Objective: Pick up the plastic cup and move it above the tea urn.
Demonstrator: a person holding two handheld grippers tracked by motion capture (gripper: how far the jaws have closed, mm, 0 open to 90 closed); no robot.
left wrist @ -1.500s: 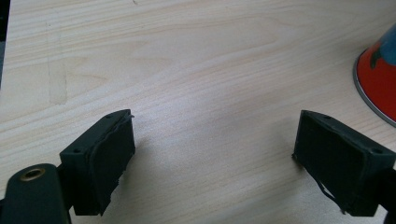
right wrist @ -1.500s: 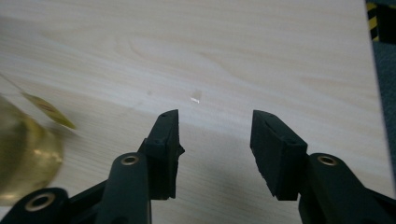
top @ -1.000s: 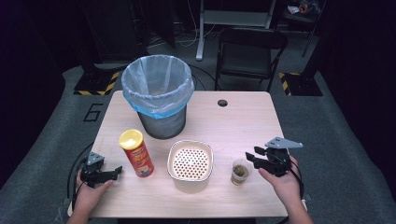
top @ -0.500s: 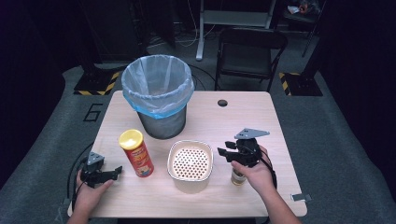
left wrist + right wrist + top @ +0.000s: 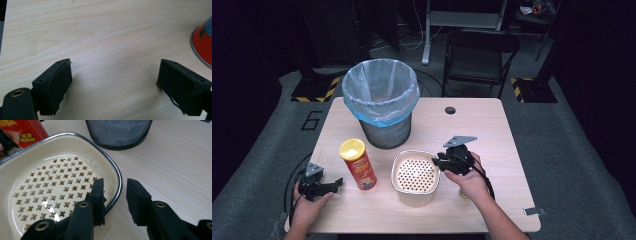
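**Jaws astride the dish rim**

Rim of the cream dish [image 5: 119, 185] runs up between my right gripper's [image 5: 115, 195] two black jaws: one jaw sits inside the dish over its floor of cross-shaped holes, the other outside over the bare wood. The jaws have just been closing and stand narrow now, but I see a gap on each side of the rim, so the pads are not pressing on it yet.

From the high view, the dish [image 5: 416, 176] sits near the front middle of the table [image 5: 482, 125], and my right gripper [image 5: 441, 161] reaches its right-hand edge with my hand behind it. Just behind the dish stands the mesh bin [image 5: 382, 102] with its pale blue liner. The red can [image 5: 358, 164] with a yellow lid stands upright just left of the dish, apart from it.

My left gripper [image 5: 332, 184] rests low at the front left of the table, pointing toward the can. In the left gripper view its jaws are spread wide over bare wood with nothing between them, and the can's base [image 5: 202, 47] shows at the right edge.
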